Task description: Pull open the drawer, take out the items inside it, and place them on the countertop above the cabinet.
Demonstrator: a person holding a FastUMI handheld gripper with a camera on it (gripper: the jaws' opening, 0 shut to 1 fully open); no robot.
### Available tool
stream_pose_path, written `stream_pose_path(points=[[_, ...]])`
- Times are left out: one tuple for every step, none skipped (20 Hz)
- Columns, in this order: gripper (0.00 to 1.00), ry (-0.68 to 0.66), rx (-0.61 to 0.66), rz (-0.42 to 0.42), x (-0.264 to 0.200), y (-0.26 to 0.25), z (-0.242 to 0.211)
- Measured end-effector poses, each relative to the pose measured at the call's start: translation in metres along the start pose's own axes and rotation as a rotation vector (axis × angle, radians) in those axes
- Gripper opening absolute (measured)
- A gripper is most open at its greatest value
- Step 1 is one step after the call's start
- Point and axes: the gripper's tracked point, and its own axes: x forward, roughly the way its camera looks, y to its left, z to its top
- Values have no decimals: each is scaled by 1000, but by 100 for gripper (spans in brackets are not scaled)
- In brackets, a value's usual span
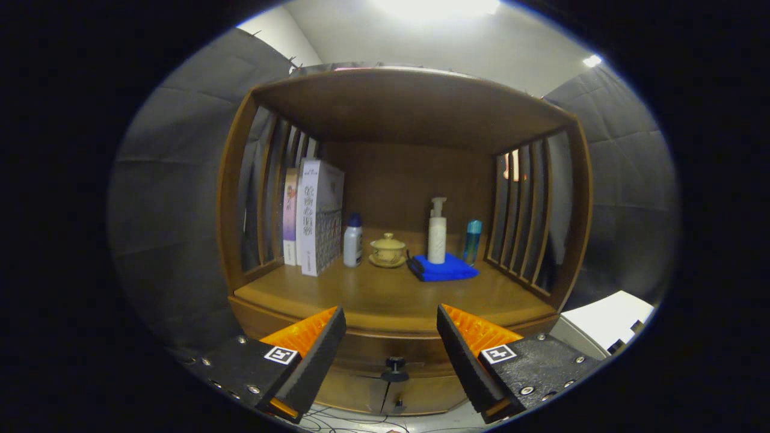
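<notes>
The tongs stood apart, holding nothing, with the drawer knob between their tips at 6 o'clock and the drawer shut. I judged the small knob might slip out if they closed off-centre. At 12 o'clock, the cloth and cup crowded the tabletop.

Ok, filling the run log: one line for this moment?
phase: approach | gripper: open, empty | drawer knob: between fingers, untouched | drawer: closed | countertop: ahead
</notes>
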Motion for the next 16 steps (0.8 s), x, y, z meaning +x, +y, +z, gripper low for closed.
stream_pose_path(points=[[95, 16, -13, -5, 6, 2, -20], [95, 48, -22, -30, 13, -2, -36], [95, 70, -28, -46, 19, -2, -50], [95, 89, -29, -45, 26, -2, -60], [95, 98, -32, -41, 30, -2, -68], [95, 99, -28, -40, 35, -3, -76], [95, 93, -24, -40, 39, -4, -81], [95, 96, -20, -37, 44, -5, -88], [95, 104, -19, -37, 47, -7, -98], [95, 106, -26, -41, 51, -9, -104], [95, 112, -35, -50, 54, -13, -112], [95, 127, -41, -55, 56, -13, -118], [94, 158, -43, -50, 59, -13, -127], [92, 180, -42, -47, 59, -12, -135], [92, 189, -41, -46, 60, -12, -137], [89, 194, -40, -47, 60, -14, -139]])
